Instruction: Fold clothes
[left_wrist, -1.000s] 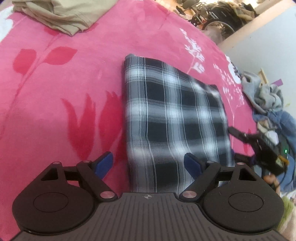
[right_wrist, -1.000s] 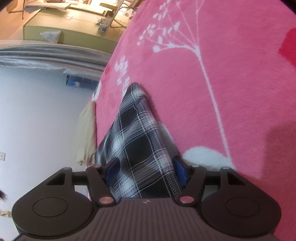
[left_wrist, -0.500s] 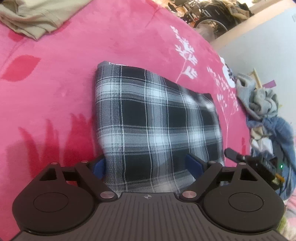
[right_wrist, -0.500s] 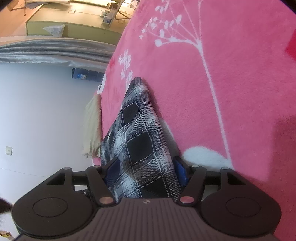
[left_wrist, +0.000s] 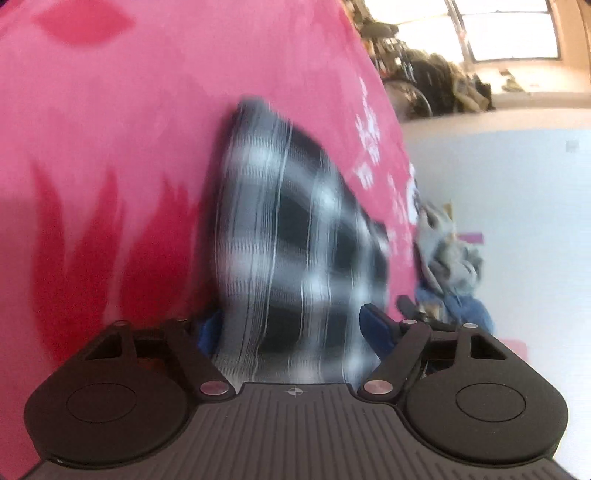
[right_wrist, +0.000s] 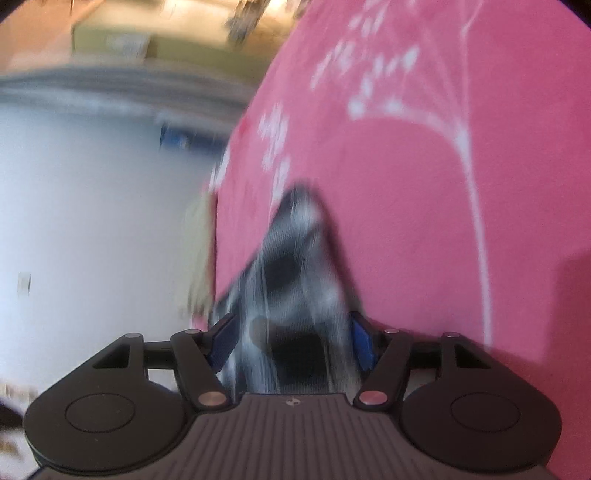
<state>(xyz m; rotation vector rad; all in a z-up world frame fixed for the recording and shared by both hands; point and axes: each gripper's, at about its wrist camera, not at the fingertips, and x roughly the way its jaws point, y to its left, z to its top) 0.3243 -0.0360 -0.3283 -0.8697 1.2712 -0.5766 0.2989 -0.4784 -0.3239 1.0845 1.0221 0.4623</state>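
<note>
Left gripper (left_wrist: 291, 325), black plastic with blue pads, jaws spread wide around a folded black-and-white plaid woven garment (left_wrist: 295, 236); can't tell if actually pinching it. Right gripper (right_wrist: 290, 339) same deal, jaws well apart astride the cloth's near end (right_wrist: 295, 295). Garment blurry, raised off a fuzzy pink fleece blanket with red and white plant print (left_wrist: 110, 147). Rumpled grey and blue clothes heap (left_wrist: 450, 266) at the blanket's edge.

Two low wrist views, close along plaid cloth (left_wrist: 295, 236), sharing pink blanket (right_wrist: 424, 206)
</note>
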